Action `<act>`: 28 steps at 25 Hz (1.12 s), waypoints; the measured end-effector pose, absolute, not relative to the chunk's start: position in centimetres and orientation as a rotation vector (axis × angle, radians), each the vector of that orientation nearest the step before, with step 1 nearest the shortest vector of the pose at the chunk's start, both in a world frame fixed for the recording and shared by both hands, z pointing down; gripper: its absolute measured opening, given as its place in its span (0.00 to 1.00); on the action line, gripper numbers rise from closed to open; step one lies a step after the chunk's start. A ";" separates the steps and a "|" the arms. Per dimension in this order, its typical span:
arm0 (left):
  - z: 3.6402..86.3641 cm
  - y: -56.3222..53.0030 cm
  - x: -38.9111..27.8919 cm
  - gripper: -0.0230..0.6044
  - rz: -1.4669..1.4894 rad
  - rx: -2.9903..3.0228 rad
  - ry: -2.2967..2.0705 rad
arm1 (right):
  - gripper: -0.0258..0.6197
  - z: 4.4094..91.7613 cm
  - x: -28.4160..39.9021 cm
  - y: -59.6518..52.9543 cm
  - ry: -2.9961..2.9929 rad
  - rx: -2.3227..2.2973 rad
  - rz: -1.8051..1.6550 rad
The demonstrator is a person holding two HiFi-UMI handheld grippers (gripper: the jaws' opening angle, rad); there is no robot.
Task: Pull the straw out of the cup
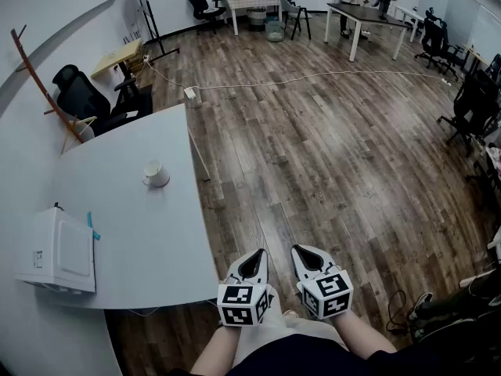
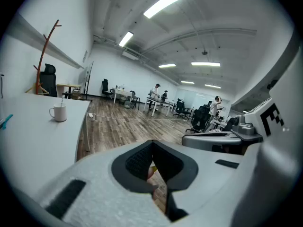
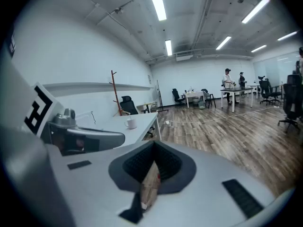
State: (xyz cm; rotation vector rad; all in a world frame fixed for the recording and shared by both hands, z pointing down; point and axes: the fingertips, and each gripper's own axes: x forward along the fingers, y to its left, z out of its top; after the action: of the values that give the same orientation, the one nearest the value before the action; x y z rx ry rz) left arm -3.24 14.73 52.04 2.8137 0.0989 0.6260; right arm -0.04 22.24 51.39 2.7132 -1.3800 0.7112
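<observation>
**Head view.** The left gripper [image 1: 254, 263] and right gripper [image 1: 308, 262] are held low and side by side, close to the person's lap. Both point forward over the brown wood-plank floor [image 1: 329, 155]. The white handled cup [image 1: 156, 174] stands upright on the white table [image 1: 149, 233]. It is well ahead of both pairs of fingers and off to their left, and nothing touches it. A white box-shaped appliance [image 1: 59, 251] sits on the same table, left of the left gripper's fingers and nearer the person than the cup.

**Left gripper view.** The fingertips meet at their far end. Behind them only a hollow shows between the dark ribbed pads [image 2: 137, 162], and nothing is gripped there. The cup is far ahead and to the left of the fingers, well apart from them. The thin straw [image 2: 61, 101] stands up out of the cup. The right gripper's body lies just beside, on the right.

**Right gripper view.** The fingertips are closed on each other and hold nothing; the floor shows through the hollow between the pads. The cup is small in this view. It lies ahead and left of the fingers, past the left gripper's body and well apart. The straw is too small here to make out with certainty.
</observation>
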 end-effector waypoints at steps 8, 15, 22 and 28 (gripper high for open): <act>49.5 15.7 -8.7 0.06 0.587 2.865 0.123 | 0.08 48.9 -6.3 21.9 -1.424 2.723 0.618; 49.4 15.9 -10.1 0.06 0.588 2.877 0.122 | 0.08 47.8 -8.0 22.4 -1.436 2.732 0.563; 49.1 17.3 -9.3 0.06 0.543 2.878 0.098 | 0.09 47.1 -7.6 24.3 -1.480 2.764 0.511; 49.4 18.6 -8.5 0.06 0.533 2.872 0.083 | 0.09 47.7 -6.9 25.7 -1.470 2.742 0.504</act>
State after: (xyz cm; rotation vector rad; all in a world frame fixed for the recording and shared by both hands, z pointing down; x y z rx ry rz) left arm -8.53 18.58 49.42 2.8721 0.0827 0.5334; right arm -6.87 25.69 47.65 2.7422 -1.4698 0.5043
